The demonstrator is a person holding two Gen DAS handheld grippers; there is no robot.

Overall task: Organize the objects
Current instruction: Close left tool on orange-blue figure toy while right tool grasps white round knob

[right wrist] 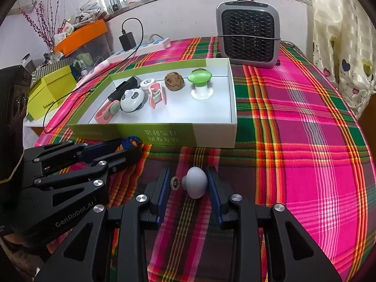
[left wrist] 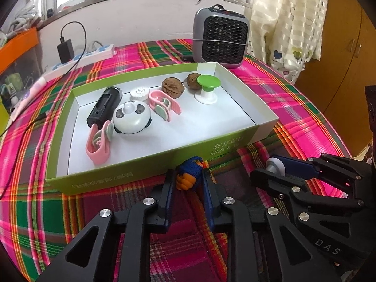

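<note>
My left gripper (left wrist: 189,176) is shut on a blue and orange knotted cord ball (left wrist: 189,174), just in front of the green and white box's near wall (left wrist: 150,164). It also shows in the right wrist view (right wrist: 130,144). My right gripper (right wrist: 189,183) is closed around a pale grey-blue mushroom-shaped knob (right wrist: 195,182) on the plaid cloth; it shows in the left wrist view (left wrist: 275,165) too. The box holds a panda gadget (left wrist: 131,117), two pink clips (left wrist: 98,143), a black device (left wrist: 104,107), two walnuts (left wrist: 172,88), a white cap (left wrist: 140,93) and a green-topped knob (left wrist: 208,88).
A grey fan heater (left wrist: 221,41) stands behind the box. A power strip with a black charger (left wrist: 70,56) lies at the back left. A yellow-green carton (right wrist: 50,94) and an orange bin (right wrist: 82,35) sit off the table's left. A curtain (left wrist: 289,23) hangs at right.
</note>
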